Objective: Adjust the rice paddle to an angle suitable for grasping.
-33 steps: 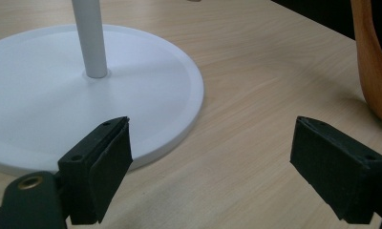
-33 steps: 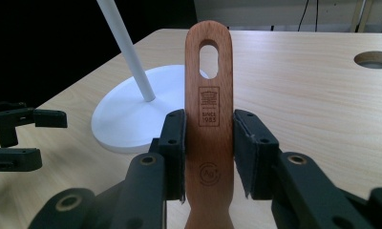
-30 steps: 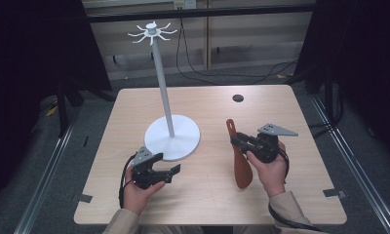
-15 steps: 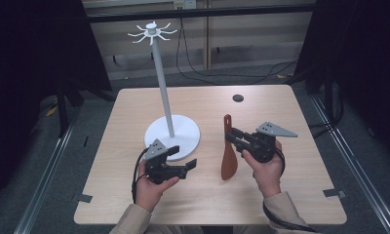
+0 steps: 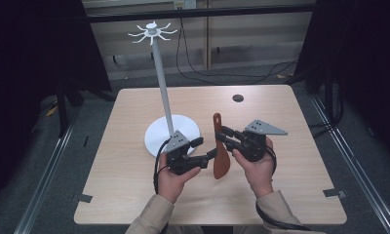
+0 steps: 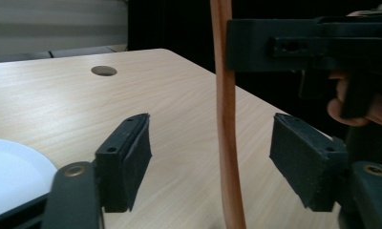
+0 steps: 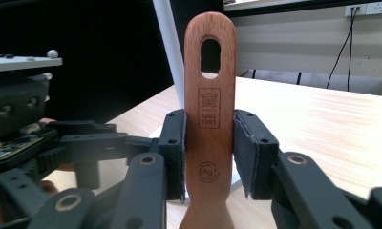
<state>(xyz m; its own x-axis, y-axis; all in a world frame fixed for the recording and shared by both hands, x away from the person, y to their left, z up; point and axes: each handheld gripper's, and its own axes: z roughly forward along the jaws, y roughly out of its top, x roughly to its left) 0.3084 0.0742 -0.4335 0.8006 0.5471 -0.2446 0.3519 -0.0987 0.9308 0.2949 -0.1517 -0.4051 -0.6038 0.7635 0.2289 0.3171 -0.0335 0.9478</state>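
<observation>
While left gripper point(image 5: 208, 155) stands open beside white round-based stand with hooked top point(image 5: 160, 87), its pads point(image 6: 127, 160) straddle reddish-brown wooden spatula point(image 5: 221, 146) without touching; spatula's long axis runs upright, blade down near light wooden table point(image 5: 300, 146), holed handle end up; spatula sits just right of left gripper, between both hands; right gripper point(image 5: 222, 136) clamped on spatula handle point(image 7: 209, 114), holding it aloft; likely handover, left jaws already nearest blade neck.
</observation>
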